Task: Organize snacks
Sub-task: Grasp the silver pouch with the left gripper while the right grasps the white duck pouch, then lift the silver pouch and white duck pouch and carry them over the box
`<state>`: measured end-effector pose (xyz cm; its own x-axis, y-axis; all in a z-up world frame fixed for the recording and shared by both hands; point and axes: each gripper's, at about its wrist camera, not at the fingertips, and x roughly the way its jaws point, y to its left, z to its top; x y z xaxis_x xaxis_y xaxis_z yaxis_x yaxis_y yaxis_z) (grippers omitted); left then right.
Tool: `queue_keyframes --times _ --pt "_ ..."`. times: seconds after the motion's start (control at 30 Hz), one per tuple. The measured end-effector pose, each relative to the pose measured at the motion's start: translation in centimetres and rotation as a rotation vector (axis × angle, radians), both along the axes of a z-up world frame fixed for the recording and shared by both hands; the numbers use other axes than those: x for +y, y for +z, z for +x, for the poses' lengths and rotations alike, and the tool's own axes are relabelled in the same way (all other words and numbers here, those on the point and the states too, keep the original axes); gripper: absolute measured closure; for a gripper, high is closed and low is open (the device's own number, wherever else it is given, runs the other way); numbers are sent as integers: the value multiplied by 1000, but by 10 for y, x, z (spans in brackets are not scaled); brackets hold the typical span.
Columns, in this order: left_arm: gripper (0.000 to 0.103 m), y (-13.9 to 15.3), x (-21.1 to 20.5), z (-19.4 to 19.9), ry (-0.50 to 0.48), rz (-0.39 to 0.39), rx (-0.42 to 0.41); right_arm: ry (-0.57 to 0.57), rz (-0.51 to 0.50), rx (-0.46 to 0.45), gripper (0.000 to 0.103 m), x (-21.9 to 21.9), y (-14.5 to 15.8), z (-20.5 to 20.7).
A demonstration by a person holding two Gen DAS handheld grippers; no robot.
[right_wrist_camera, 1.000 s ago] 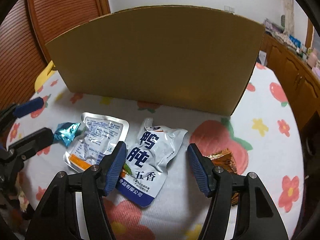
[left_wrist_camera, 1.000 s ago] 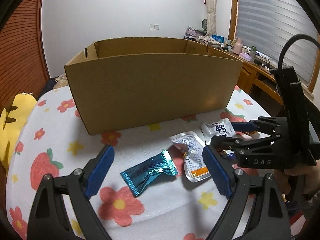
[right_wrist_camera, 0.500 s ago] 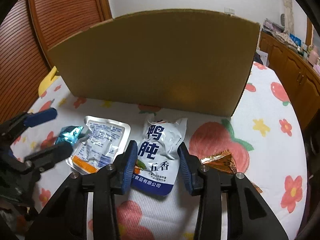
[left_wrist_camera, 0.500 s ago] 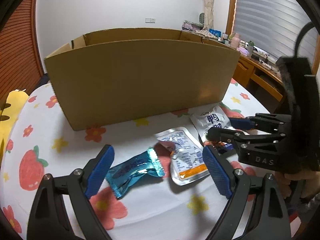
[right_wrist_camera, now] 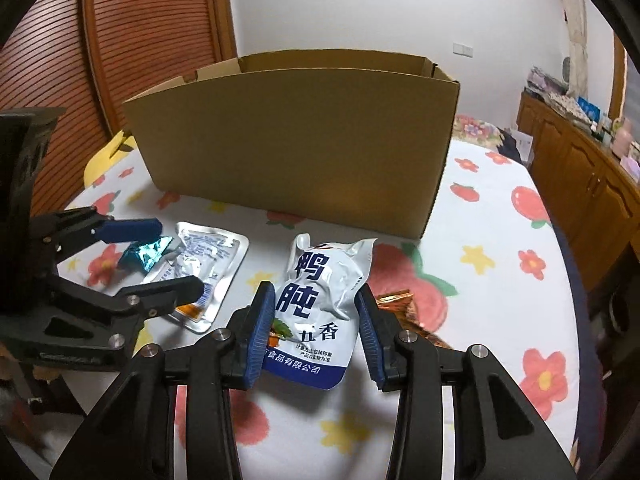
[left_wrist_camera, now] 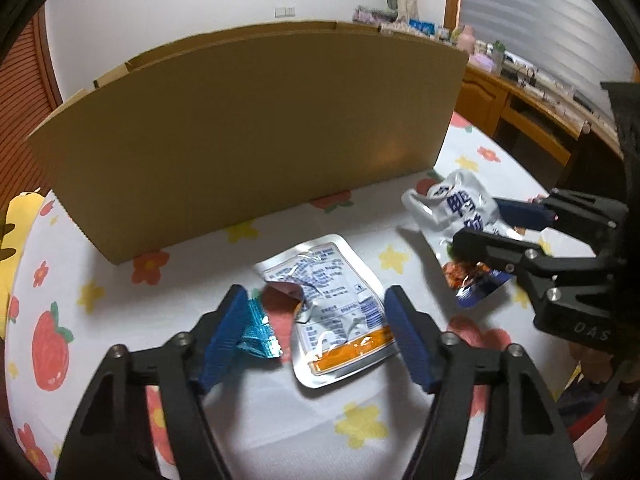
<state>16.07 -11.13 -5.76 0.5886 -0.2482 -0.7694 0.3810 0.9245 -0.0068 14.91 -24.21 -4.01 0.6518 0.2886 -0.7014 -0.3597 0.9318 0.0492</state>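
Observation:
My right gripper is shut on a white-and-blue snack pouch with Chinese print and holds it lifted off the table; the pouch also shows in the left wrist view. My left gripper is open, its jaws on either side of a silver pouch with an orange strip, seen too in the right wrist view. A teal foil candy wrapper lies against the left jaw. The open cardboard box stands behind the snacks.
An orange foil packet lies on the fruit-print tablecloth right of my right gripper. A wooden cabinet with clutter runs along the right. A yellow cushion sits at the table's left edge.
The right gripper closed on the white-and-blue pouch and lifted it. The left gripper moved forward and right, narrowed, and now straddles the silver pouch beside the teal wrapper.

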Motion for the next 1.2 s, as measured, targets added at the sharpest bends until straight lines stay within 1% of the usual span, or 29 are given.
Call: queue_keyframes --times 0.17,0.27,0.4,0.43,0.47,0.5,0.57,0.6,0.63,0.67,0.77,0.87,0.93,1.03,1.2 --pt "35 -5 -9 7 5 40 36 -2 30 15 62 -11 -5 3" --pt "35 -7 -11 10 4 34 57 10 47 19 62 -12 -6 3" --pt "35 -8 -16 12 2 37 62 18 28 17 62 -8 -7 3" --pt "39 -7 -16 11 3 32 63 18 23 13 62 -7 -7 3" --pt "46 -7 -16 10 3 27 58 18 20 12 62 -6 -7 3" --pt "50 -6 -16 8 2 23 51 19 19 12 62 -6 -7 3" --pt "64 -4 -15 6 -3 -8 53 19 27 16 62 -7 -8 3" --pt "67 -4 -14 4 -4 -21 53 17 30 18 62 -8 -8 4" --pt "82 -3 -14 3 -8 -28 55 16 33 19 62 -9 -8 4" --pt "88 -2 -14 0 -18 -41 55 16 35 19 62 -9 -8 4" --pt "89 -2 -19 -6 -28 -14 37 18 33 15 62 -9 -8 4" --pt "90 -1 -19 -5 -32 -14 41 18 36 12 62 -9 -8 4" --pt "91 1 -18 -5 -31 -26 46 16 37 13 62 -9 -8 4" --pt "95 2 -15 -6 -36 -48 34 17 38 13 62 -9 -8 4" --pt "97 2 -10 -11 -39 -80 25 16 39 11 62 -10 -8 4"
